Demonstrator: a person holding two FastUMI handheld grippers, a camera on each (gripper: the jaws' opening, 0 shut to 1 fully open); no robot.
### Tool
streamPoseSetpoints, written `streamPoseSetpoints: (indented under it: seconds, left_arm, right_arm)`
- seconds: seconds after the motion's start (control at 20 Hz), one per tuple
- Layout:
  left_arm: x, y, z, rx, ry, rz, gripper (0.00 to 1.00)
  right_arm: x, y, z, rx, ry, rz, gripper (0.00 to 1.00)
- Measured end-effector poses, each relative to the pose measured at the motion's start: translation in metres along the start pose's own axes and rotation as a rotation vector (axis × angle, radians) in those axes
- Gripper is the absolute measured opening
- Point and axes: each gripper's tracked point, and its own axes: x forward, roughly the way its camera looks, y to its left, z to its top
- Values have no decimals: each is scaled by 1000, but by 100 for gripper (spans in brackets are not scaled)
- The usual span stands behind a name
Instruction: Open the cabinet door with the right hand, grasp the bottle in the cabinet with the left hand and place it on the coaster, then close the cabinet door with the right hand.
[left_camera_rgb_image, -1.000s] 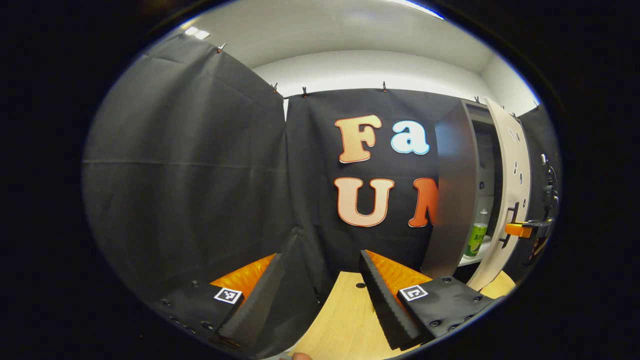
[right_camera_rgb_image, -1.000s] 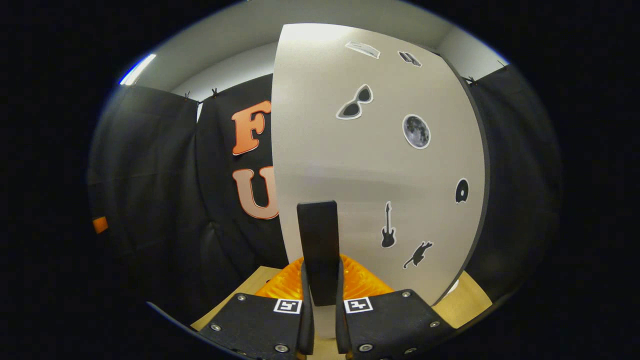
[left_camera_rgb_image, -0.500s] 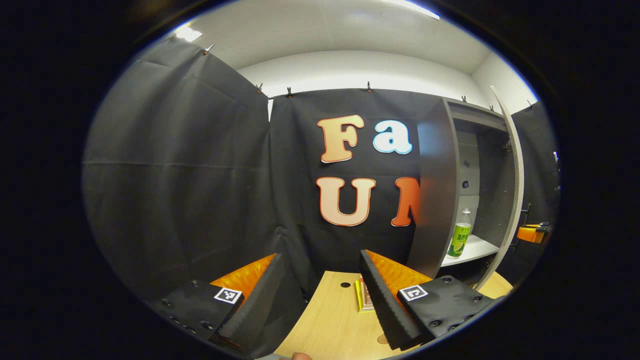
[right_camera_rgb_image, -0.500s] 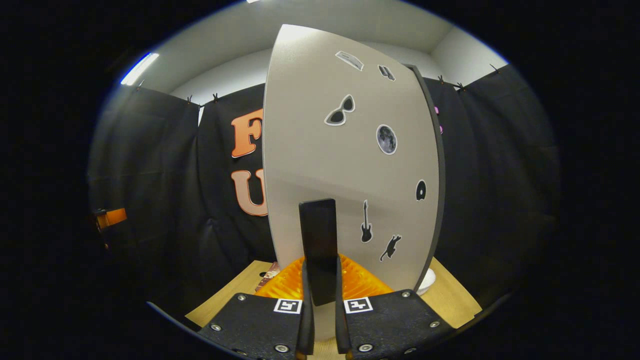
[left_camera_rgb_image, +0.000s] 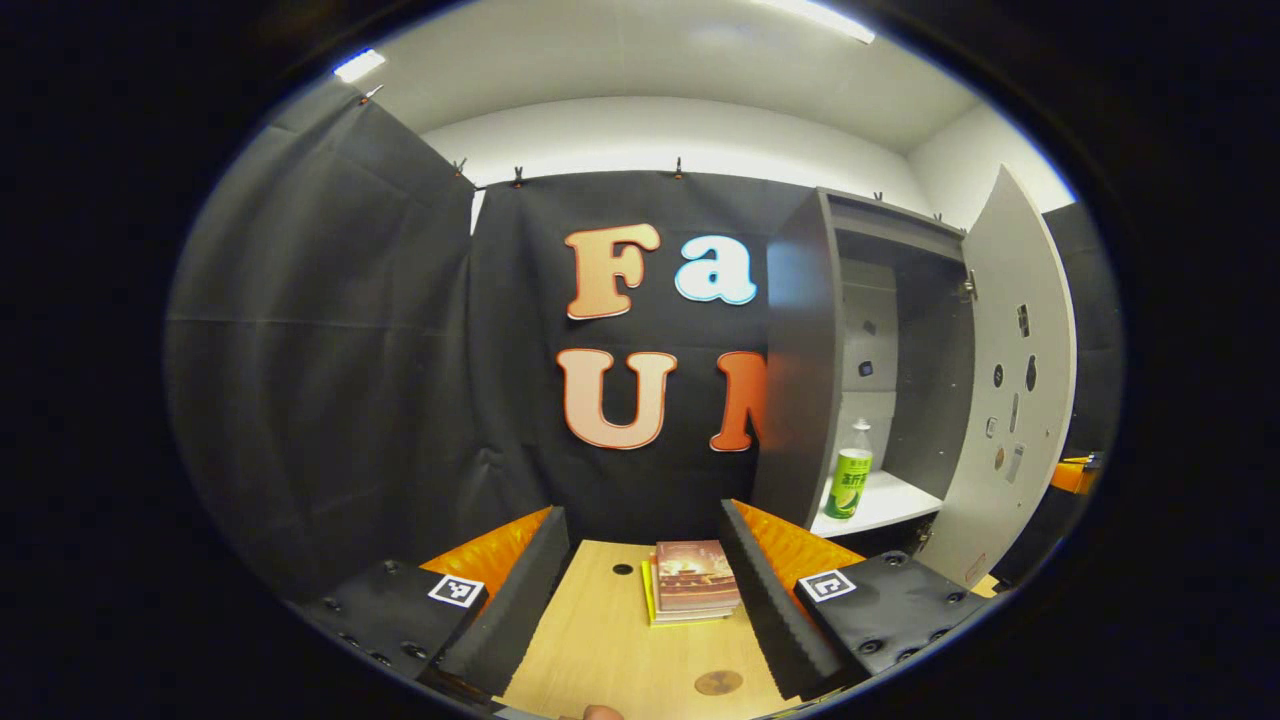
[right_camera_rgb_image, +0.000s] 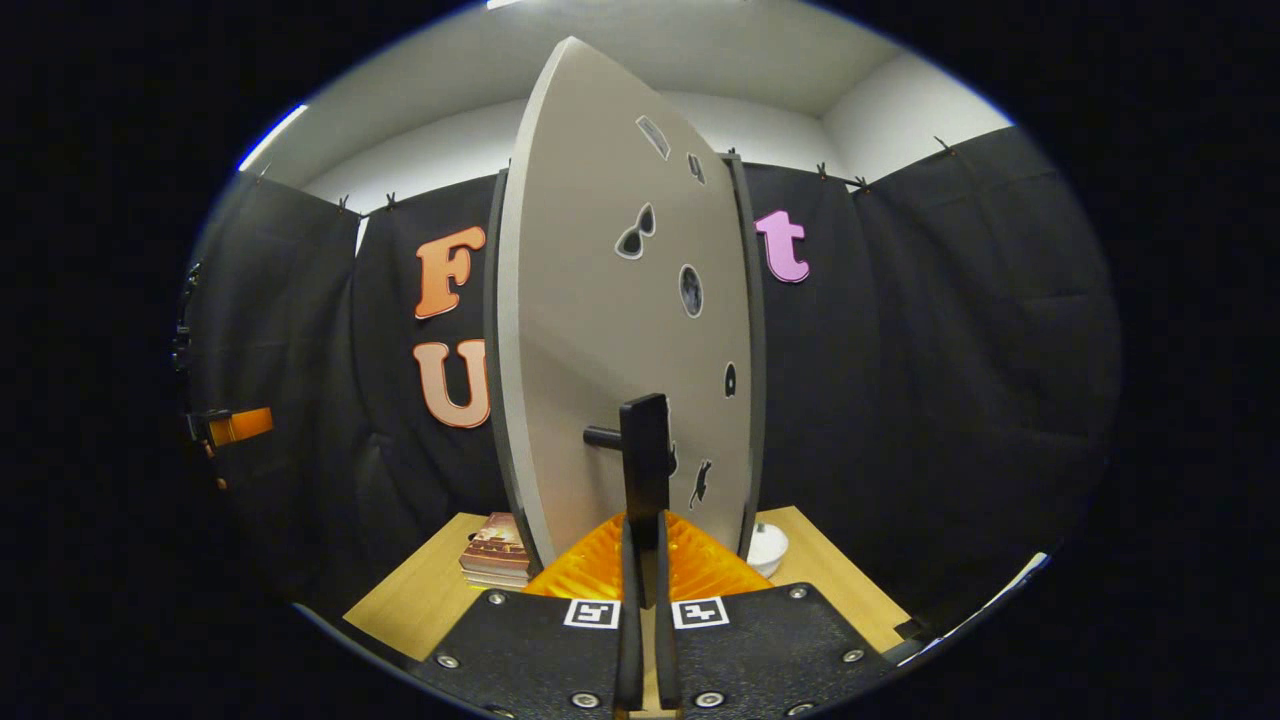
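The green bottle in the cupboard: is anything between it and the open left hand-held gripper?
Nothing visible blocks it. The bottle stands alone on its shelf, the cabinet door swung aside to the right; the left hand-held gripper hangs open above the table.

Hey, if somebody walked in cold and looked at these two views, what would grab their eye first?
Probably the pale cabinet door, swung wide and dotted with small stickers, with the right gripper shut on its dark handle. Next, the green bottle standing alone on the white shelf of the open cabinet, beyond the open left gripper.
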Motion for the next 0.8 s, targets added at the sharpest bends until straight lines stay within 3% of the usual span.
streamPoseSetpoints:
  seconds: [0.35,0.8]
  left_arm:
    - [24,-77,-13,25,21,-94,99]
    - [66,-198,-37,8,37,-235,98]
  right_arm:
    - [-5,-19,0,12,-4,-58,0]
    - [-5,-41,2,2,-10,-81,2]
